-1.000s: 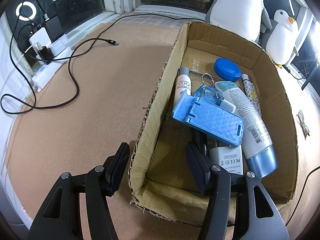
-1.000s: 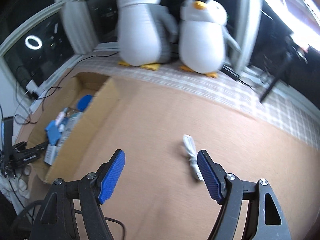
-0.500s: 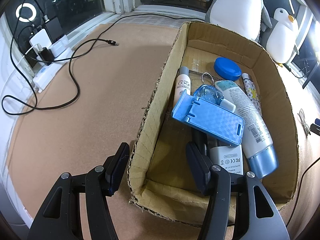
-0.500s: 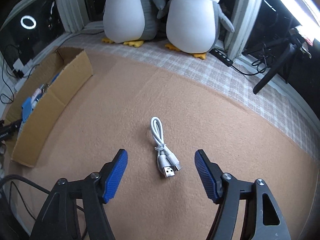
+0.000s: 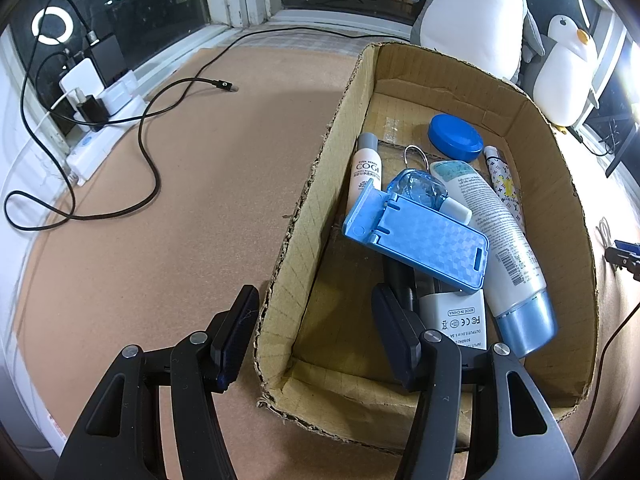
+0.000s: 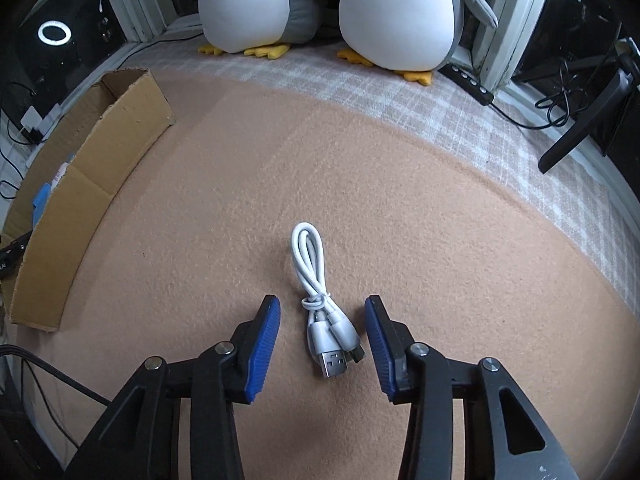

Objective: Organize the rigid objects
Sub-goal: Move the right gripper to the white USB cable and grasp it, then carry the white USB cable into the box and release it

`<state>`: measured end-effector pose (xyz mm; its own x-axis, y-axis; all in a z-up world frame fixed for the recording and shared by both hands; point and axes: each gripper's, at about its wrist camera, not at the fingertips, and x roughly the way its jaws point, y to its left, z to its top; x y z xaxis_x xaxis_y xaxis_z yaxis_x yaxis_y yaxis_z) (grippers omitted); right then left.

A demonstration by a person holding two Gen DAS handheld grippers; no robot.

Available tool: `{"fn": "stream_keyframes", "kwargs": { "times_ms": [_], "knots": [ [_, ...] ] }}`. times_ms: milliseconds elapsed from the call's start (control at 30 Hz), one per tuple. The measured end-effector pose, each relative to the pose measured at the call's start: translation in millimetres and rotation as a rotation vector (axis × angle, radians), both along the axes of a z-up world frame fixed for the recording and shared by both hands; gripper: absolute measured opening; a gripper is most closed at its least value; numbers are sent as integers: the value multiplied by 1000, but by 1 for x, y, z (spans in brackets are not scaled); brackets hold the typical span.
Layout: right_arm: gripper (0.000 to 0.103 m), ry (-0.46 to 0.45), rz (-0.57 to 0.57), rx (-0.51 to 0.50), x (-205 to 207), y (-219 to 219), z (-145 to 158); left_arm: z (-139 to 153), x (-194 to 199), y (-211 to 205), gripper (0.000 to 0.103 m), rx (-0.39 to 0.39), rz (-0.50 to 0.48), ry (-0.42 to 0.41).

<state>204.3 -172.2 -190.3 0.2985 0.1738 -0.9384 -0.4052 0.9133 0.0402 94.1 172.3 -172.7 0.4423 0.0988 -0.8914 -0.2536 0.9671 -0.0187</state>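
While the left gripper [image 5: 316, 332] straddles the near side wall of the cardboard box [image 5: 576, 216], jaws apart and gripping nothing, the right gripper [image 6: 322, 334] is poised over the bundled white USB cable [image 6: 320, 312] on the tan mat [image 6: 460, 220]. Its jaws have just been closing; the cable's plug ends lie between the blue pads [image 6: 262, 344], but neither pad touches them, so the gripper remains unclenched. The cable lies well apart from the box, which already holds bottles and a blue phone stand [image 5: 416, 236]. Recommendation: lower until the pads flank the knotted middle, close squarely on both strands, and avoid pinching only the loose plugs, which could slip free.
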Motion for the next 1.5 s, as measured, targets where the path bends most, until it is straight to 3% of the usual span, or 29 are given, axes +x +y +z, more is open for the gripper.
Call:
{"fn": "stream_keyframes", "kwargs": {
  "times_ms": [100,233,733,1033,1500],
  "knots": [
    [34,0,2,-3,0,0,-1,0,0,1,58,1,0,0],
    [21,1,-4,-10,-1,0,0,0,0,0,58,1,1,0],
    [20,-14,-62,17,-10,-5,6,0,0,0,58,1,0,0],
    [20,-55,-82,54,-18,-3,25,0,0,-1,58,2,0,1],
    [20,-130,52,177,-27,77,83,0,-1,0,58,0,1,0]
  ]
}}
